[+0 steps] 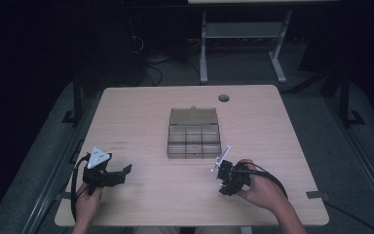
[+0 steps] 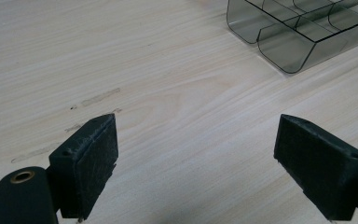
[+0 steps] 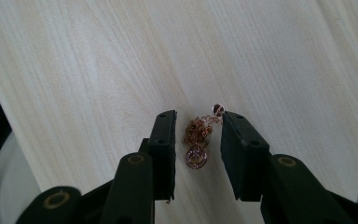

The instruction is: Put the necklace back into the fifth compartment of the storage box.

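Looking down from the high view, we find the left gripper (image 1: 121,173) at the near left part of the pale wooden surface (image 1: 141,105), held in the person's left hand (image 1: 86,197), with a grey three-cornered plate on top and a black cable looping beside it. In the left gripper view, we see its two black jaws standing wide apart with nothing between them, only bare wood grain with a few faint scuff marks. The corner of the clear box (image 2: 303,35) shows at the upper right of that view, well apart from the jaws.

At the middle of the surface, we see the box (image 1: 194,132) itself: a smoky clear plastic organiser with its lid folded back toward the far side and its tray split into small compartments. We cannot tell from these views whether any compartment holds something. A small round hole (image 1: 223,97) lies in the surface just beyond the box, toward the far edge.

To the right, near the front edge, we find the right gripper (image 1: 222,170) held in the person's right hand (image 1: 263,190), just off the near right corner of the box. In the right gripper view, its jaws stand narrowly apart on either side of a small copper-coloured chain (image 3: 198,133) with a round pendant, which lies bunched on the surface. The right jaw seems to touch the chain's far end; the jaws are not closed on it.
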Tool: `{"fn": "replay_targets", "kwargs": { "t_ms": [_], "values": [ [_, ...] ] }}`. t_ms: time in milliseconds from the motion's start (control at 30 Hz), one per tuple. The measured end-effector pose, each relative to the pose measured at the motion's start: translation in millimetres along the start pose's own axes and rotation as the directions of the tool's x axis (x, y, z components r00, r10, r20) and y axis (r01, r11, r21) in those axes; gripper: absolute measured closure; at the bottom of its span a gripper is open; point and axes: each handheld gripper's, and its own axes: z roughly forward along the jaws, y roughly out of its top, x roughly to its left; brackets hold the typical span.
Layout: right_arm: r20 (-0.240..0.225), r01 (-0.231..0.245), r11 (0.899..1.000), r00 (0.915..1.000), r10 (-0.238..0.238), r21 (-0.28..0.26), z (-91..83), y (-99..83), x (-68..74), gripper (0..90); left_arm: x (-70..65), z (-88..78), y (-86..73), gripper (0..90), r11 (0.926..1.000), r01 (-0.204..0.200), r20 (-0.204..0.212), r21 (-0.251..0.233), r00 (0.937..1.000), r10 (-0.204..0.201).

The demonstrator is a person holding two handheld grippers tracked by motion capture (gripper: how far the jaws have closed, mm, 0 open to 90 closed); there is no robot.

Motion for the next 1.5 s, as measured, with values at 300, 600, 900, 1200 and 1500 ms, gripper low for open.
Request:
{"fn": "replay_targets", "kwargs": {
  "t_ms": [300, 600, 900, 1200, 1500],
  "values": [
    [0.015, 0.011, 1.000, 0.9998, -0.012, 0.015, 3.6, 4.7, 2.9, 68.8, 2.7, -1.0, -0.1, 13.1, 1.0000, 0.007, -0.006, -0.004, 1.0000, -0.007],
    [0.024, 0.013, 0.999, 0.9996, -0.014, 0.039, 6.0, 4.7, 3.8, 72.8, 2.4, -0.9, 0.0, 13.1, 1.0000, 0.007, -0.004, -0.006, 1.0000, -0.007],
    [0.038, 0.027, 0.998, 0.9989, -0.029, 0.054, 6.3, 6.0, 4.9, 76.2, 2.2, -0.5, -0.3, 13.1, 0.9999, 0.011, -0.004, -0.002, 0.9999, -0.011],
    [0.024, 0.017, 0.997, 0.9995, -0.018, 0.073, 5.9, 7.0, 2.4, 83.0, 2.4, -0.7, -0.3, 13.1, 0.9999, 0.005, 0.001, 0.011, 1.0000, -0.005],
    [-0.004, -0.004, 0.998, 1.0000, 0.004, 0.064, 5.2, 5.0, -2.8, 83.7, 3.1, -0.1, -0.2, 13.1, 0.9999, 0.004, 0.002, 0.014, 1.0000, -0.004]
  ]
}}
